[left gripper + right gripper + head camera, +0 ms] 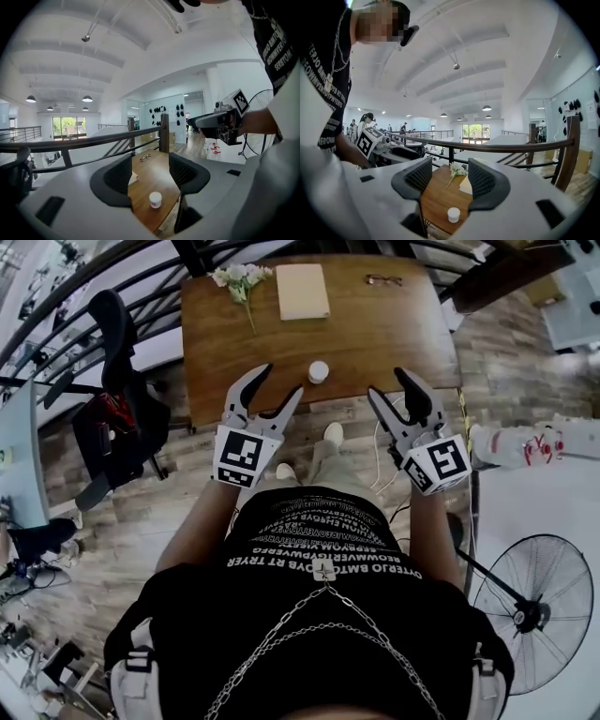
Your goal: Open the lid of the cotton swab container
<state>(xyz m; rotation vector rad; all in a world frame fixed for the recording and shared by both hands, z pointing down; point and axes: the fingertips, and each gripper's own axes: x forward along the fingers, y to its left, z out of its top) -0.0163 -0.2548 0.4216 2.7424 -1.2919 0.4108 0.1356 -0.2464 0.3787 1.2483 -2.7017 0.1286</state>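
The small white cotton swab container (319,371) stands, lid on, near the front edge of the wooden surface (394,334). It lies between the left gripper (281,381) and right gripper (386,382), apart from both. Each gripper's fingers are released, grasping nothing.

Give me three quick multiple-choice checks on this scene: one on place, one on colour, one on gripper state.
1. Where on the wooden table does the cotton swab container stand?
A) near edge
B) far edge
C) far right corner
2. What colour is its lid?
A) black
B) white
C) red
3. How do the jaws of the left gripper stand?
A) shut on the container
B) shut on nothing
C) apart, empty
Key: 1 A, it stands by the edge nearest the left gripper; 2 B, the lid shows white in all views; 3 C, a wide gap, with the container well beyond them.
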